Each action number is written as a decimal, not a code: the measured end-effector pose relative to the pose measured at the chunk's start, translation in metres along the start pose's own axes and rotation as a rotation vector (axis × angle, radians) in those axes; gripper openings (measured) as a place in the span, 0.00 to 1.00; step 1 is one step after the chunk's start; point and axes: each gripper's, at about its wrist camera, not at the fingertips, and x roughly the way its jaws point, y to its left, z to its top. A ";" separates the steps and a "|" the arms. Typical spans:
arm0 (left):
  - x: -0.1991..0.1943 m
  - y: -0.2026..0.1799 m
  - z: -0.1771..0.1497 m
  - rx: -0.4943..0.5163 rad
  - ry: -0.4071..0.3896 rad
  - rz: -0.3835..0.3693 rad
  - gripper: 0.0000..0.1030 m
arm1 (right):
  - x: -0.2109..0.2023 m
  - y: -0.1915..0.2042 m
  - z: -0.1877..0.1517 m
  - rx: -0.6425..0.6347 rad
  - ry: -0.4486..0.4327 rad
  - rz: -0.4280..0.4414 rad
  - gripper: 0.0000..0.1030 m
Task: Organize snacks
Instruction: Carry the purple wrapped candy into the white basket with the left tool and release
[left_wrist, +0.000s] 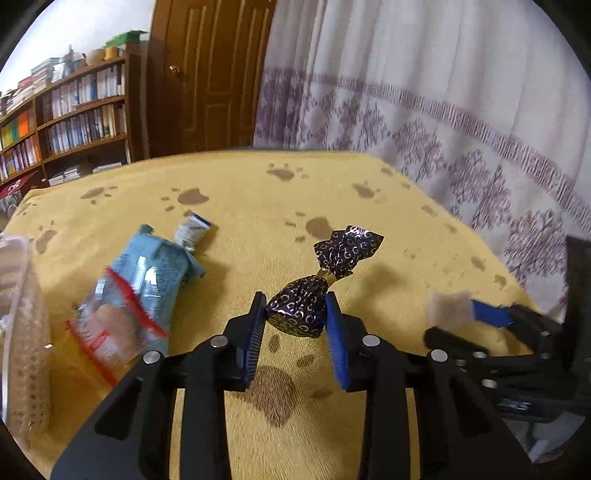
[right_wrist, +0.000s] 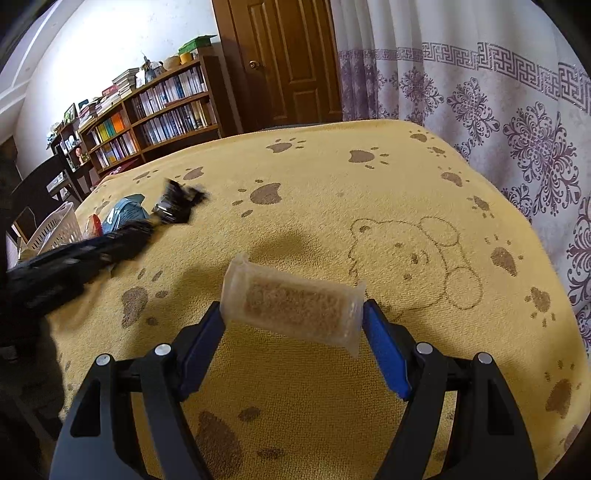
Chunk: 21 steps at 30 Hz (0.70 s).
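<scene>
A: While the left gripper (left_wrist: 295, 314) is clenched, its blue pads pinch a dark foil-wrapped candy with a pale ring print (left_wrist: 300, 311) by the round body. Twisted wrapper tail points away from the camera. Candy sits clear above the yellow paw-print towel (left_wrist: 258, 206).

B: Noted. Right gripper (right_wrist: 293, 317) grasps a clear plastic packet with a tan crumbly bar inside (right_wrist: 295, 304), held crosswise between the pads by its two ends, also lifted off the towel.

A: Left of the candy, on the towel: a light blue snack pouch (left_wrist: 159, 273) with a red-trimmed clear packet (left_wrist: 110, 325) overlapping its near end; both blurred. A small white-and-blue tube-shaped sachet (left_wrist: 192, 230) lies just beyond the pouch.

B: Right wrist view shows a white latticed plastic basket (right_wrist: 55, 229) at the far left edge of the towel. Contents cannot be told.

A: Surroundings: wooden bookshelf full of books (left_wrist: 74, 110), brown panelled door (right_wrist: 288, 62), white curtain with purple pattern (right_wrist: 498, 122) behind the far edge of the towel.
</scene>
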 end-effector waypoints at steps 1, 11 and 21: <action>-0.008 0.001 0.000 -0.006 -0.016 0.006 0.32 | -0.001 0.000 0.000 0.002 -0.003 -0.005 0.73; -0.091 0.032 0.000 -0.078 -0.149 0.214 0.32 | -0.007 0.009 -0.003 -0.002 -0.023 -0.008 0.73; -0.159 0.101 -0.009 -0.214 -0.241 0.479 0.32 | -0.011 0.039 -0.014 -0.060 -0.021 0.022 0.73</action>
